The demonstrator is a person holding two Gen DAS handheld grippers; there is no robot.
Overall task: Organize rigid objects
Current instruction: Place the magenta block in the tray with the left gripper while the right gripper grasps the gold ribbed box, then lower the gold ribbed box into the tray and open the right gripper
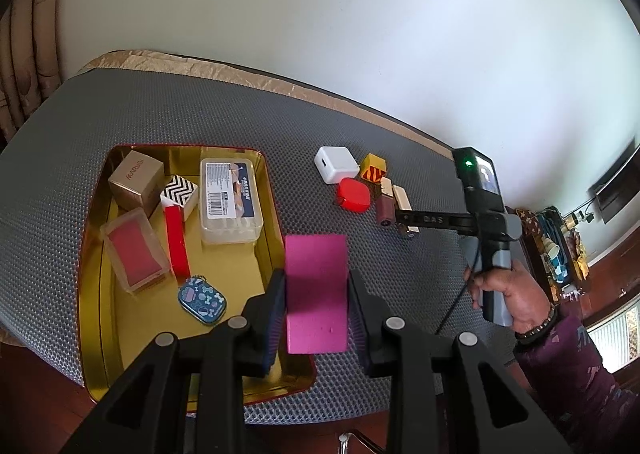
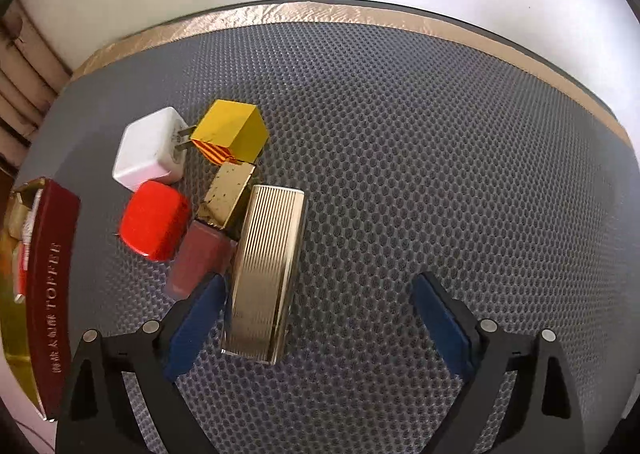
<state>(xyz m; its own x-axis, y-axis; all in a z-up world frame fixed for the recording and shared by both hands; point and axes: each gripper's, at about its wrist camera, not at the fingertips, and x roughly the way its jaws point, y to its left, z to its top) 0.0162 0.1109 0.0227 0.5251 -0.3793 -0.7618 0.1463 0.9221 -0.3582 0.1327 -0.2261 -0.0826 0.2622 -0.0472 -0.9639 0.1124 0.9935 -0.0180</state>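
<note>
My left gripper (image 1: 316,306) is shut on a flat pink block (image 1: 316,294) and holds it above the right rim of the gold tin tray (image 1: 94,254). The tray holds a tan box, a zigzag box, a clear lidded case (image 1: 230,201), a red bar, a clear box with a red insert and a small blue patterned tin. My right gripper (image 2: 316,318) is open on the grey mat. A ribbed gold lighter (image 2: 266,274) lies between its fingers, against the left pad (image 2: 196,322). Beside it are a mauve tube (image 2: 200,258), a gold block, a red case (image 2: 156,219), a white charger (image 2: 150,149) and a yellow cube (image 2: 232,131).
The grey honeycomb mat (image 2: 420,157) covers the table, with a gold foil strip along its far edge. The tray's dark red outer wall (image 2: 50,294) shows at the left of the right wrist view. In the left wrist view the right gripper (image 1: 404,219) reaches into the loose objects.
</note>
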